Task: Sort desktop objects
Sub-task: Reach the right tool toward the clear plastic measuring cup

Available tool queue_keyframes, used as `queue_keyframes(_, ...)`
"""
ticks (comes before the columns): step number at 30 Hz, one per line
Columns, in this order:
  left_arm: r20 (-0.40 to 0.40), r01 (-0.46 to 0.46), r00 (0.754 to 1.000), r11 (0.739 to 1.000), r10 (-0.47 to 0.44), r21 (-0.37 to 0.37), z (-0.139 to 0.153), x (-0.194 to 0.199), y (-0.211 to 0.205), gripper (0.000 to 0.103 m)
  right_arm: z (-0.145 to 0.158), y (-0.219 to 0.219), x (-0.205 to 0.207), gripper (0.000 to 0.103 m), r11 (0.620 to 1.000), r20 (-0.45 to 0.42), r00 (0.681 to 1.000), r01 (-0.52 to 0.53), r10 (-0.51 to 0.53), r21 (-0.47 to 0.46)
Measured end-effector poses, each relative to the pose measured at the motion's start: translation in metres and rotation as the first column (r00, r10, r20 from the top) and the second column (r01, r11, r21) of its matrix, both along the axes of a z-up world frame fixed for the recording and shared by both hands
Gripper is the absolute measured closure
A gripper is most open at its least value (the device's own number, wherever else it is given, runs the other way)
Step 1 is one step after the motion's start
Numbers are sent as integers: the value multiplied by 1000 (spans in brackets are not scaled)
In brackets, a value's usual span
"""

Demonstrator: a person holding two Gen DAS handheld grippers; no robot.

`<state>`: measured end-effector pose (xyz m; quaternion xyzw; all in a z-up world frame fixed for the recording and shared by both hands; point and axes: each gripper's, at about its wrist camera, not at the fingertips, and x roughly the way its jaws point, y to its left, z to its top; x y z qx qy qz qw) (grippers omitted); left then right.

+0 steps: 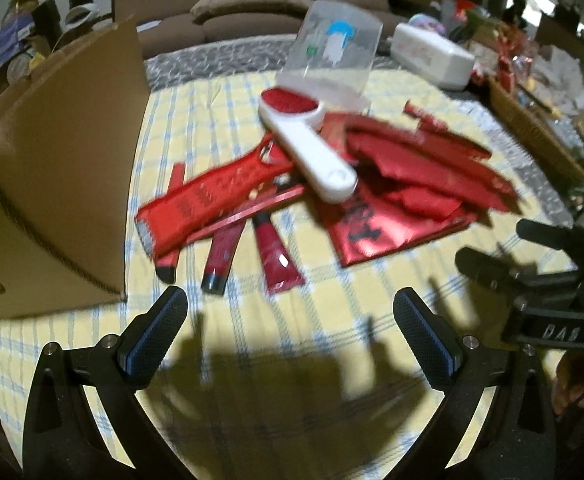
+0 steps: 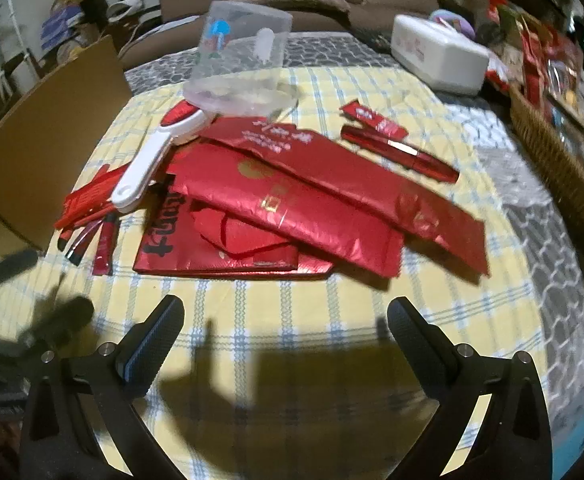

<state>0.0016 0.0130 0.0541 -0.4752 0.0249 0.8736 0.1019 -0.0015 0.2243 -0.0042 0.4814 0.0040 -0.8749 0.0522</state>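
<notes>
A pile of red things lies on the yellow checked cloth (image 1: 292, 320): shiny red bags (image 2: 292, 208), a red grater (image 1: 208, 196), red tubes (image 1: 276, 256) and a red pen-like case (image 2: 399, 152). A white brush with a red pad (image 1: 307, 148) rests across the pile. Behind it a clear plastic box (image 2: 240, 52) stands tilted. My left gripper (image 1: 290, 312) hovers open near the cloth's front, short of the tubes, nothing between its fingers. My right gripper (image 2: 286, 320) is open too, in front of the bags. The right gripper's black fingers (image 1: 531, 256) show at the left wrist view's right edge.
An open cardboard box (image 1: 60, 184) stands at the left. A white container (image 2: 435, 56) sits at the back right, and a wicker basket (image 2: 559, 160) full of items lines the right side. A brown sofa (image 1: 252, 8) is behind the table.
</notes>
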Motion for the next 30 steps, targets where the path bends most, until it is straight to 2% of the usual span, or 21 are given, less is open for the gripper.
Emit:
queue_keyframes(5, -27, 23, 999, 999, -22, 26, 21, -14, 0, 0, 23, 7, -3, 0, 999, -26, 999, -23, 24, 24)
queue_keyframes(10, -42, 20, 999, 998, -17, 65, 37, -34, 0, 0, 51, 21, -20, 0, 998, -47, 999, -17, 15, -58)
queue_keyframes(18, -96, 51, 994, 998, -47, 35, 60, -79, 10, 0, 83, 24, -69, 0, 991, -88, 996, -23, 11, -132)
queue_keyframes(24, -107, 82, 991, 996, -79, 29, 66, -122, 16, 0, 90, 21, -111, 0, 983, -105, 994, -38, 19, -180)
queue_keyframes(30, -99, 149, 984, 989, -149, -2, 60, -164, 31, 0, 82, 36, -156, 0, 955, -97, 995, -12, -18, -297)
